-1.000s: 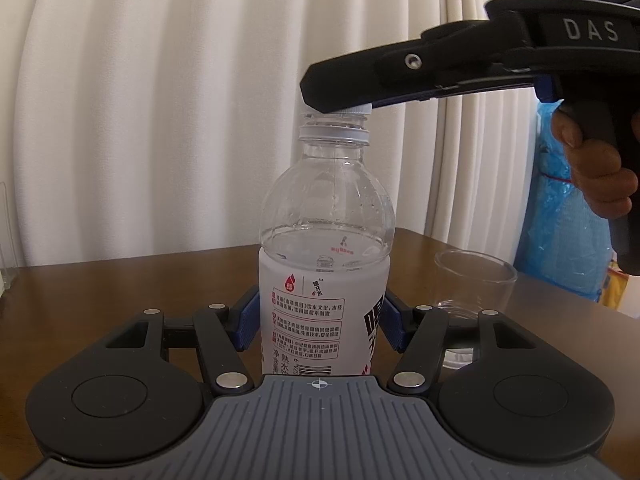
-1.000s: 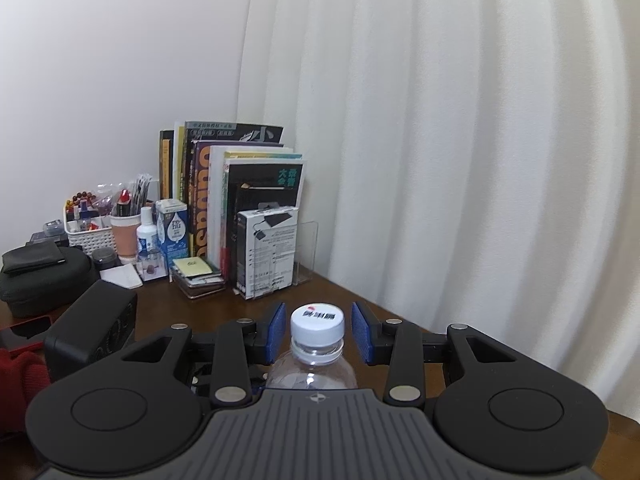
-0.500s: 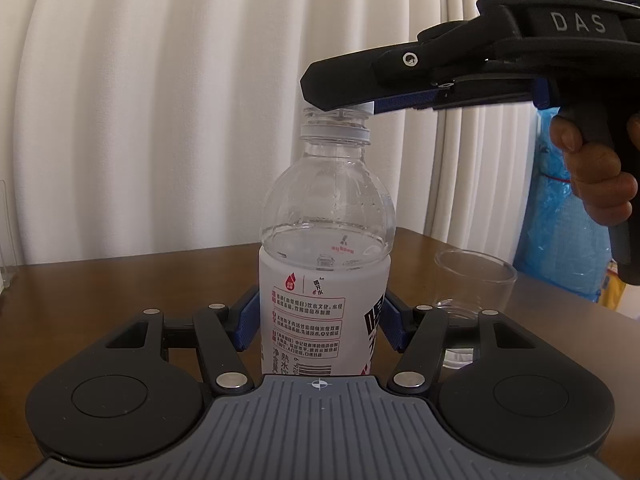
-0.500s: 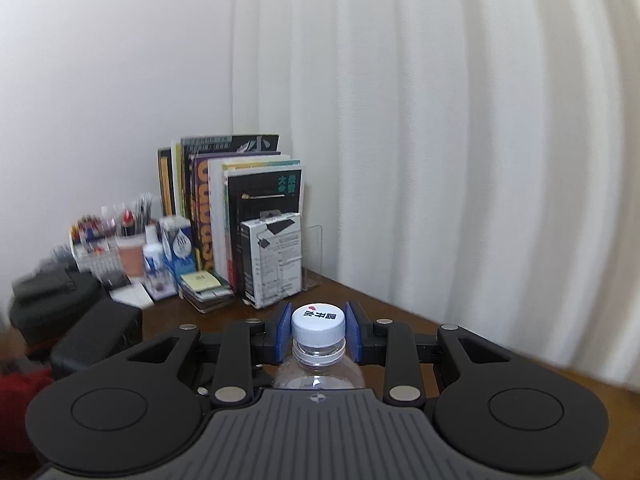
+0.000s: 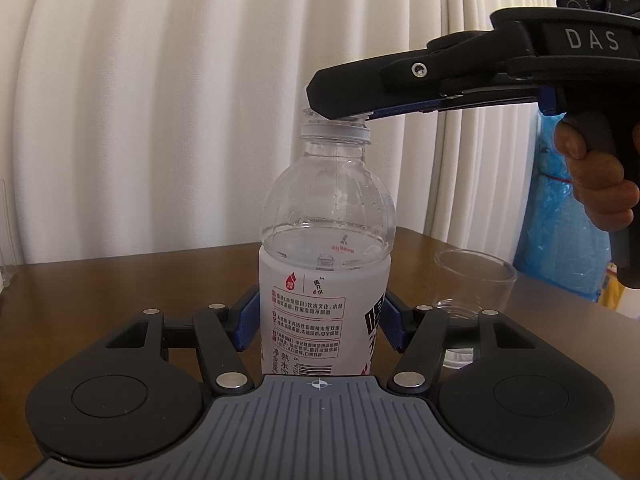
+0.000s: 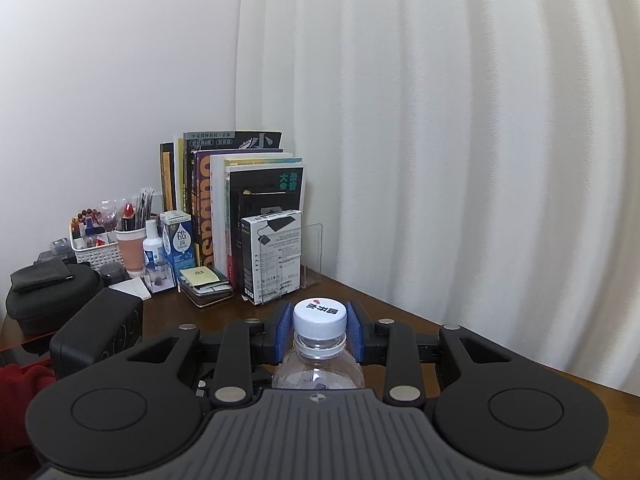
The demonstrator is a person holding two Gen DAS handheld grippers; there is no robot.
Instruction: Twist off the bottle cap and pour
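Left wrist view: the left hand-held gripper (image 5: 320, 330) is closed on the labelled body of the water bottle (image 5: 325, 264), its blue pads pressing both sides of the white label. The bottle stands upright on the brown table (image 5: 120, 280), straight ahead of this hand-held gripper. Above, the right hand-held gripper (image 5: 340, 98) reaches in from the right, held by a hand (image 5: 600, 184), and covers the bottle's top. A clear cup (image 5: 474, 284) stands on the table just right of the left hand-held gripper's right finger.

Right wrist view: the right hand-held gripper (image 6: 320, 330) is clamped on the white cap (image 6: 320, 320), a blue pad against each side. The cap sits on the bottle's neck, directly between the fingers. Beyond, to the left, books (image 6: 240, 200) stand by the curtain (image 6: 440, 140).
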